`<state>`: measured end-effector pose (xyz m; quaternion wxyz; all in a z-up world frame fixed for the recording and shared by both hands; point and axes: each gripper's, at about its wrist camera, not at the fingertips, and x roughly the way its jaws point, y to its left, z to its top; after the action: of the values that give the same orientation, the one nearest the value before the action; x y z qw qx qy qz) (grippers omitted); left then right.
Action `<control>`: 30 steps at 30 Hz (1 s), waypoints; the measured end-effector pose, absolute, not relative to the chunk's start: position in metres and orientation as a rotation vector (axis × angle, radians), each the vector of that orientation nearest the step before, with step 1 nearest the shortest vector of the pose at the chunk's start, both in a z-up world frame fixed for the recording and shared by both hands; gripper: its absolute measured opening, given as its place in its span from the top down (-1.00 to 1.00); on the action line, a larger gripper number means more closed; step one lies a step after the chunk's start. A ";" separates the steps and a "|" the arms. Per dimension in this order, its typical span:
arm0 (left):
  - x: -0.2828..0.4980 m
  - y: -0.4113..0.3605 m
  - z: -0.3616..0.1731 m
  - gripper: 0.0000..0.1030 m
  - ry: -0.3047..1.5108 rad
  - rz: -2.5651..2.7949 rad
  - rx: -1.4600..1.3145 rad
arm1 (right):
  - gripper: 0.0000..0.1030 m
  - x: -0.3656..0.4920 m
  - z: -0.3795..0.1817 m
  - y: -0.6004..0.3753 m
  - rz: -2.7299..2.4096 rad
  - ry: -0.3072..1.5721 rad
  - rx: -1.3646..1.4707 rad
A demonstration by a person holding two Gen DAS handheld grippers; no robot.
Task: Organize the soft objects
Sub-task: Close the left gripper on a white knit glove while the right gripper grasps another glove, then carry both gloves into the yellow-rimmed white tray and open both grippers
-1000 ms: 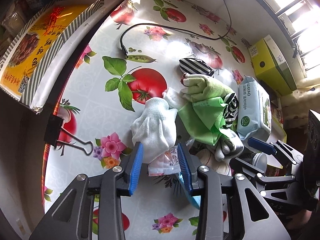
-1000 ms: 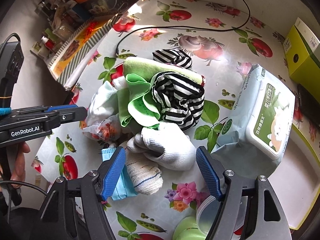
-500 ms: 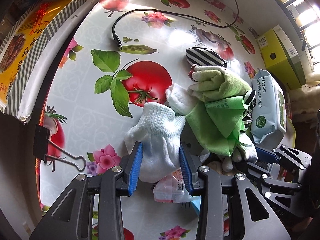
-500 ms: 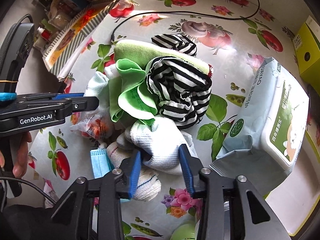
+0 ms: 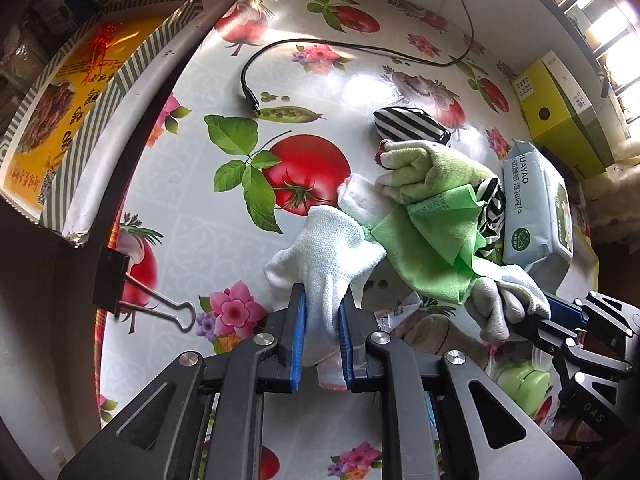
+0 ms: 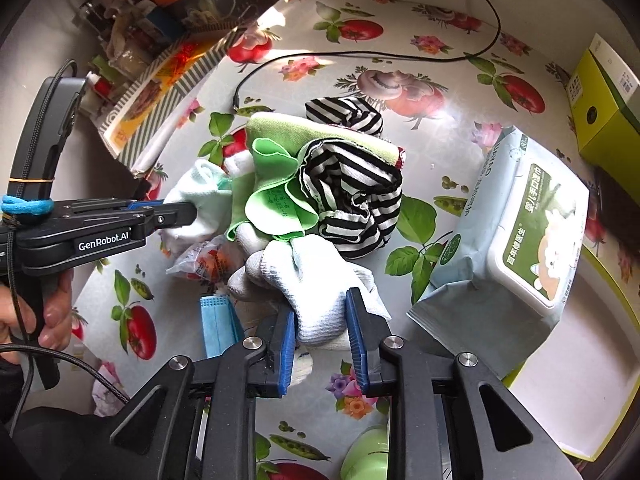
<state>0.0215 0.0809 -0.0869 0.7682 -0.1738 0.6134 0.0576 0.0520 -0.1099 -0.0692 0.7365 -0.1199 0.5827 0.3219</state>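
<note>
Both grippers are clamped on white gloves right now. The left gripper [image 5: 322, 332] has its blue pads pinched tight on one glove [image 5: 326, 248] at the left edge of the pile, and the right gripper [image 6: 320, 336] is squeezing a second glove [image 6: 316, 280] at the near side of the same heap.

The pile itself sits in the middle of the tablecloth [image 5: 180, 248], the one with tomatoes and flowers printed on it. A green cloth [image 6: 276, 208] is draped over the middle, with a striped rag [image 6: 356, 204] bunched on top and spilling against the right-hand glove, so that one is partly tucked under other stuff. A pale green towel [image 6: 320, 132] lies behind them.

Around it: a wipes pack [image 6: 520, 224] just right of the pile, a blue mask [image 6: 218, 324] and a crinkly snack wrapper [image 6: 204, 260] down by the near-left side, a black cable [image 5: 340, 46] curling across the far part of the table, a binder clip [image 5: 132, 300] on the table edge, and a yellow-green box [image 5: 560, 112] off in the far right corner.
</note>
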 end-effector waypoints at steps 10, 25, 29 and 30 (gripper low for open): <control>0.015 0.060 -0.041 0.70 1.272 0.107 -0.325 | 0.56 0.035 -0.024 -0.139 0.696 1.172 -0.196; 0.045 -0.053 0.000 0.70 1.242 -0.131 -0.164 | 0.56 0.027 -0.007 -0.252 0.492 1.122 -0.017; 0.055 -0.088 0.004 0.70 1.245 -0.212 -0.122 | 0.56 0.031 -0.010 -0.282 0.429 1.119 0.019; 0.057 -0.097 0.005 0.70 1.245 -0.231 -0.112 | 0.56 0.033 -0.012 -0.288 0.415 1.119 0.025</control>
<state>0.0572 -0.0969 0.0047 0.8047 -0.0523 0.5814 -0.1081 0.0333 -0.2883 -0.0122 0.8270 0.0117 0.5271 0.1952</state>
